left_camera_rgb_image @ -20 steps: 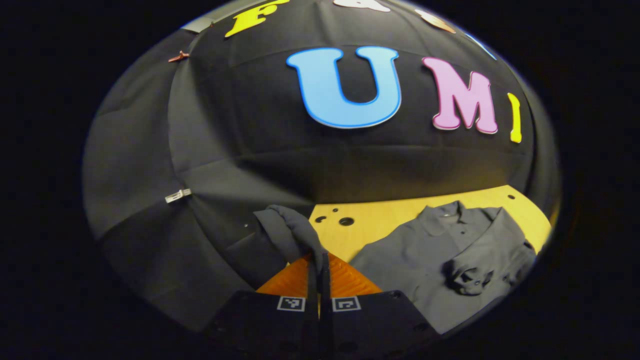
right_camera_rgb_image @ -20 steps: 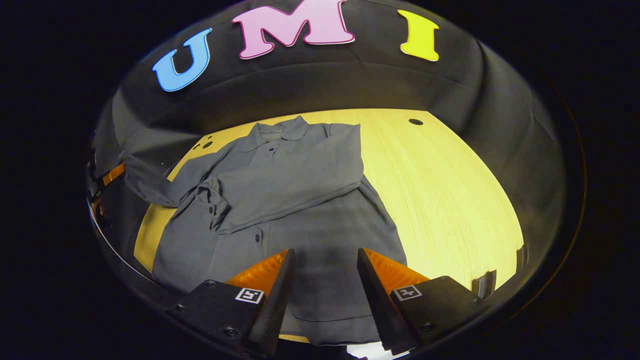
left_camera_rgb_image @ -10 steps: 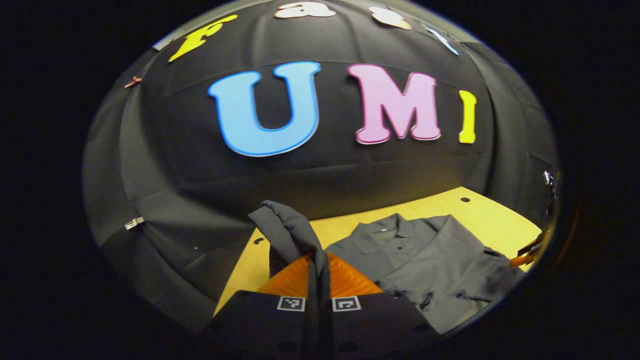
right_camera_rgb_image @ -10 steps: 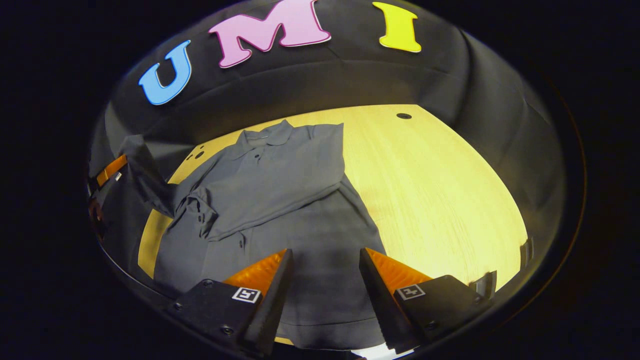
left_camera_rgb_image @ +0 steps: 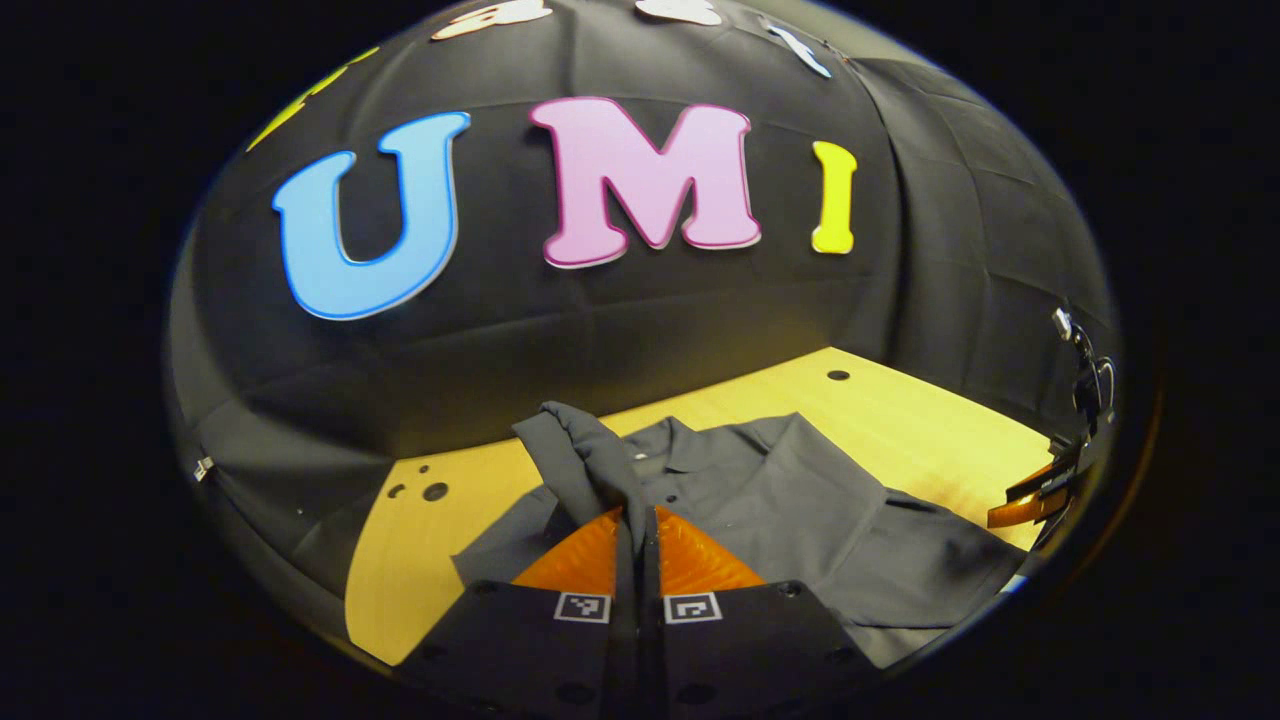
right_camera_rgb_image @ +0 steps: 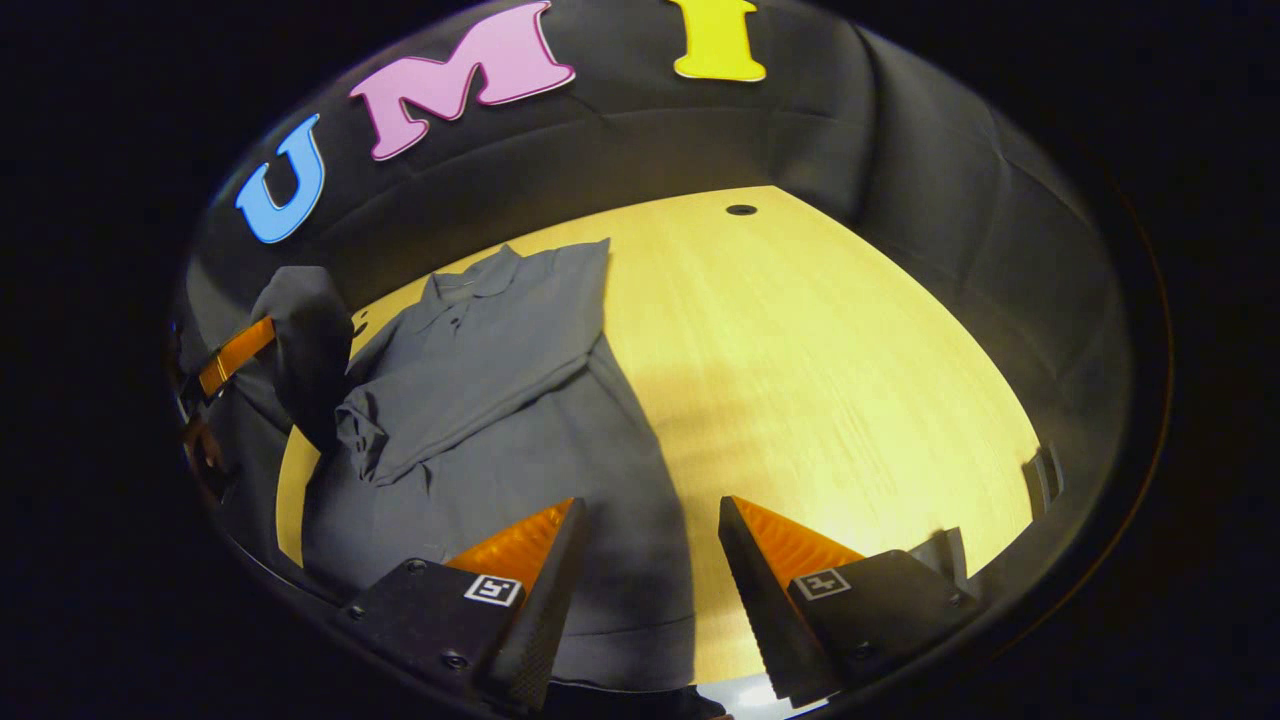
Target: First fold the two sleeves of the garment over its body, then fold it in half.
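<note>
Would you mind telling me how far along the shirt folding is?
One sleeve already lies across the shirt. The left gripper is shut on the other sleeve, lifted over the body. The right gripper is open. Folding in half remains.

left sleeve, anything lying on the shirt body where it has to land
Nothing visible blocks it. The left gripper holds the sleeve raised at the shirt's edge; only the other sleeve, already folded, lies across the chest. The right gripper hovers open.
</note>
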Tool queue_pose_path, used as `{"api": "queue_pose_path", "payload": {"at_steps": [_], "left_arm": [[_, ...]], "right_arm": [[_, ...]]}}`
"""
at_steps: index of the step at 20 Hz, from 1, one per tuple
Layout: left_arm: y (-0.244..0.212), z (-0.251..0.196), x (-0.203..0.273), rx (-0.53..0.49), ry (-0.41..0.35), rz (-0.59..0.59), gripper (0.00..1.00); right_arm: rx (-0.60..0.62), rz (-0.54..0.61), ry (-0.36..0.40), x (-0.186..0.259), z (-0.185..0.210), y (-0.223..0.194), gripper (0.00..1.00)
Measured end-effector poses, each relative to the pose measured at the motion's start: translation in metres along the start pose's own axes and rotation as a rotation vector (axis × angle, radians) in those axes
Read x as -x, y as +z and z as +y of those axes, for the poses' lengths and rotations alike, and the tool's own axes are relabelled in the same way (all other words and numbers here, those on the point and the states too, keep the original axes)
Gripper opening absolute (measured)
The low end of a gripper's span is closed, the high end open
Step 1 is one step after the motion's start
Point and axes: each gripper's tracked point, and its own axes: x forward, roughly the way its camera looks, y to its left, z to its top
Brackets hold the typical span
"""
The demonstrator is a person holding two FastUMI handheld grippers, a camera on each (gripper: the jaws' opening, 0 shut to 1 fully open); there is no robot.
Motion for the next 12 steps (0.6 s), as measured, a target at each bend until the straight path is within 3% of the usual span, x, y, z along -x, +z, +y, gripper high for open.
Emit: {"api": "queue_pose_path", "payload": {"at_steps": [12], "left_arm": [[-0.077, -0.094, -0.064, -0.086, -0.144, 0.185, 0.07]], "right_arm": [[-0.034, 0.049, -0.058, 0.003, -0.054, -0.013, 0.83]]}}
